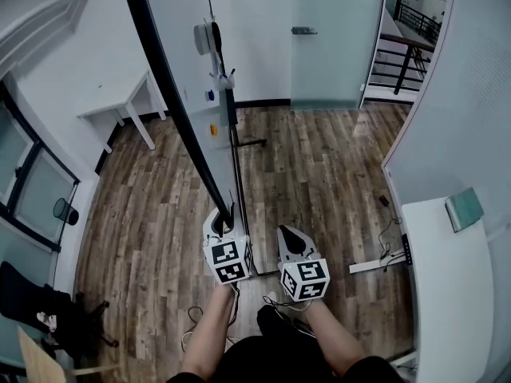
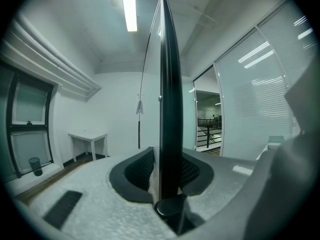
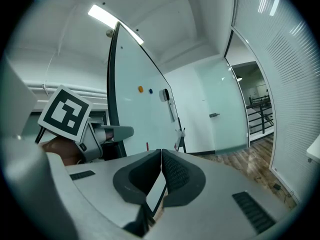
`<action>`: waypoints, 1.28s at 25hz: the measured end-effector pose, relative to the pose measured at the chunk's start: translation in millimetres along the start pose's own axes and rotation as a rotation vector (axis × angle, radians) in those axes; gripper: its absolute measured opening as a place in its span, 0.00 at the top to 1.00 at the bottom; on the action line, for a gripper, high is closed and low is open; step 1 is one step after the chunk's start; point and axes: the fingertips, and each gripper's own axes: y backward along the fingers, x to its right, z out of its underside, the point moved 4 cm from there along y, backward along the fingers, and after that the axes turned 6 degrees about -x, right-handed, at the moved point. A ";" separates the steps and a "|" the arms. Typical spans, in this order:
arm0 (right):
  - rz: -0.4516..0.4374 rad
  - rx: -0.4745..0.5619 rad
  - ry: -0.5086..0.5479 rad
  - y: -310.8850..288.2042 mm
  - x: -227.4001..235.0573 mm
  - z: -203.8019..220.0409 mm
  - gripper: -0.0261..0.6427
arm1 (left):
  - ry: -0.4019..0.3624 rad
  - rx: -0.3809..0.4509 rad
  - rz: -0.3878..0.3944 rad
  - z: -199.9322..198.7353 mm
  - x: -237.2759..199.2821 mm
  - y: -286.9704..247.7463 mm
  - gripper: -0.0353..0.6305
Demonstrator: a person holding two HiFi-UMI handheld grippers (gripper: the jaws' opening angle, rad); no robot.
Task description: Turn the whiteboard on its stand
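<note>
Left gripper (image 1: 219,219) fingers pinch whiteboard (image 1: 180,46) edge, top cut off; right gripper (image 1: 288,235) fingers pressed together.

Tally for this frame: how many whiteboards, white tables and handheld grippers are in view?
Whiteboard: 1
White tables: 2, far table, near table
Grippers: 2, left gripper, right gripper
Total: 5
</note>
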 end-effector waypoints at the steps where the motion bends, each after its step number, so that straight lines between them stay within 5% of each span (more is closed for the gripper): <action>1: 0.000 -0.001 -0.002 4.9 -0.2 2.2 0.94 | -0.001 -0.002 0.000 1.3 3.6 3.9 0.79; 23: 0.055 -0.004 -0.002 110.5 -22.8 20.4 0.94 | 0.009 -0.015 -0.018 23.3 35.3 69.4 0.79; 32: -0.012 -0.019 0.016 116.0 -8.8 14.8 0.94 | 0.020 -0.009 -0.078 25.3 42.5 78.9 0.82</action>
